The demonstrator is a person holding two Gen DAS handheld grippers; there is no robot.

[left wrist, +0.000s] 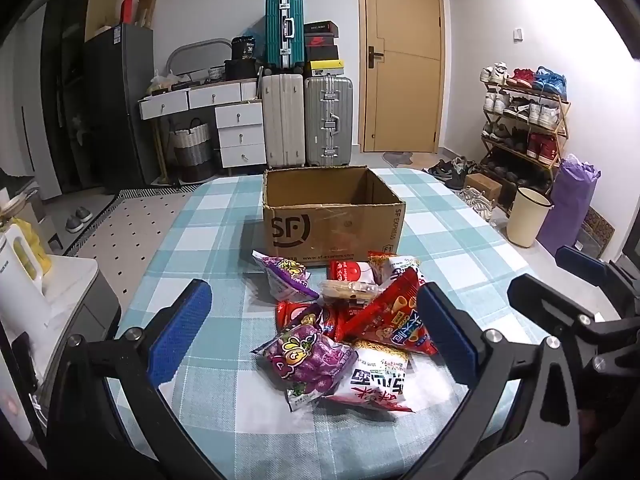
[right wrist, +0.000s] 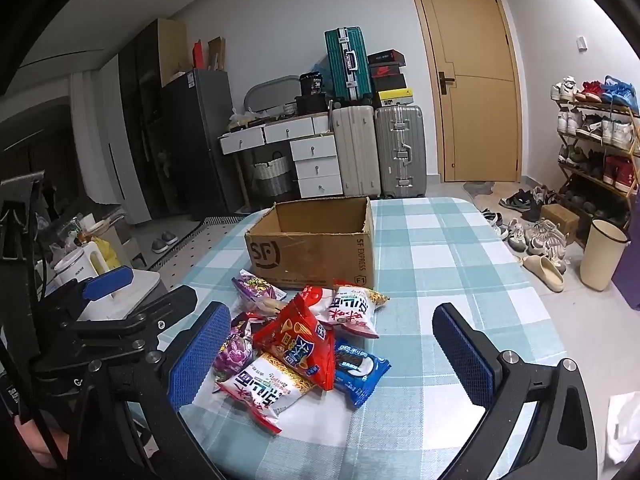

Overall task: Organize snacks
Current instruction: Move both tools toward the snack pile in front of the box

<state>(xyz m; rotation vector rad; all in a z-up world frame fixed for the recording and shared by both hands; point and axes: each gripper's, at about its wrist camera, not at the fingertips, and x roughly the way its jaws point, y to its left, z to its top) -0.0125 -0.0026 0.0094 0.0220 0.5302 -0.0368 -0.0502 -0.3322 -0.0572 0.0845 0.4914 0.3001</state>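
Two grippers are spread wide and hold nothing. Your left gripper (left wrist: 312,332) frames the snack pile (left wrist: 344,328) in the middle of its view. Your right gripper (right wrist: 332,356) has the same pile sitting toward the lower left of its view.

The snacks lie in a heap on the checked tablecloth (right wrist: 460,248), just in front of the cardboard box (left wrist: 332,216), which is open at the top and looks empty from here.

These bags are light, soft and puffy. The shiny wrap can slip, and the crunchy food inside can break if you squeeze hard. Pinch a bag at its flat sealed edge or a corner, not the fat middle.

The red bag (right wrist: 300,340) lies on top, so it should lift off first. The blue cookie pack (right wrist: 360,372) sits at the right edge of the pile, partly under the red bag. The purple bag (left wrist: 304,360) is near the bottom of the left view; I cannot read its label.
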